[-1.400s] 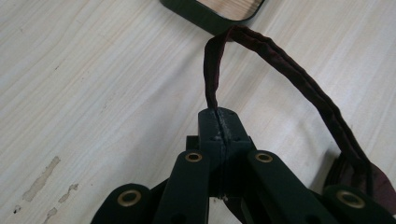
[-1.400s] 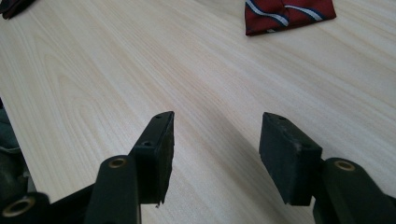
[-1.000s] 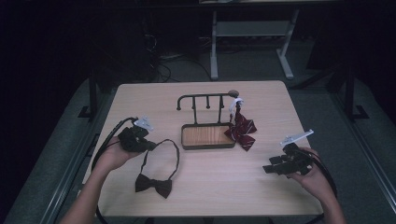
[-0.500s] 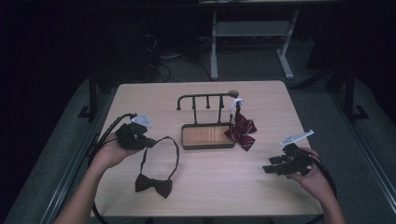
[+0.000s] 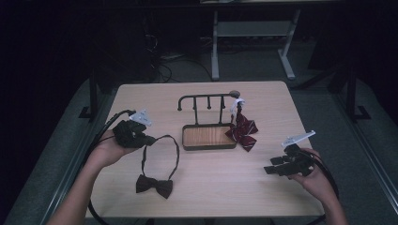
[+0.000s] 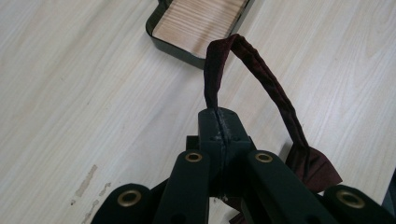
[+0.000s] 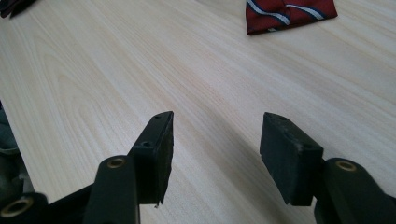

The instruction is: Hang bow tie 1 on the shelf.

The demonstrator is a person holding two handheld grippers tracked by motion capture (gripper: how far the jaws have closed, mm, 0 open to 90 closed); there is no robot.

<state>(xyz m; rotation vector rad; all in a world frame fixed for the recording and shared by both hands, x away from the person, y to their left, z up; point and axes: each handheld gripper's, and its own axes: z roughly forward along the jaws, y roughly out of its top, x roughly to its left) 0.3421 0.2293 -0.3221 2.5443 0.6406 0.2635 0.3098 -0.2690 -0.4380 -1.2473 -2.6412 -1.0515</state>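
A dark maroon bow tie [image 5: 154, 185] lies on the table at the front left, its neck strap [image 5: 176, 152] looping up from it. My left gripper [image 5: 145, 140] is shut on that strap [image 6: 261, 77], lifting its loop off the table; the bow [image 6: 314, 168] rests beside the jaws. A red striped bow tie [image 5: 242, 130] hangs from the right end of a black rack [image 5: 206, 98] whose base is a wooden tray [image 5: 209, 137]. My right gripper [image 5: 272, 165] hovers open at the front right, with bare table between its fingers [image 7: 156, 154]; the striped tie [image 7: 289, 13] lies farther off.
The wooden table [image 5: 281, 117] ends near the hands at the front. Black cables [image 5: 105, 129] trail from both grippers over the table's side edges. A metal desk frame [image 5: 253, 37] stands on the dark floor behind.
My left gripper has drawn slightly left and away with the strap, stretching the loop. The right gripper has hardly moved.
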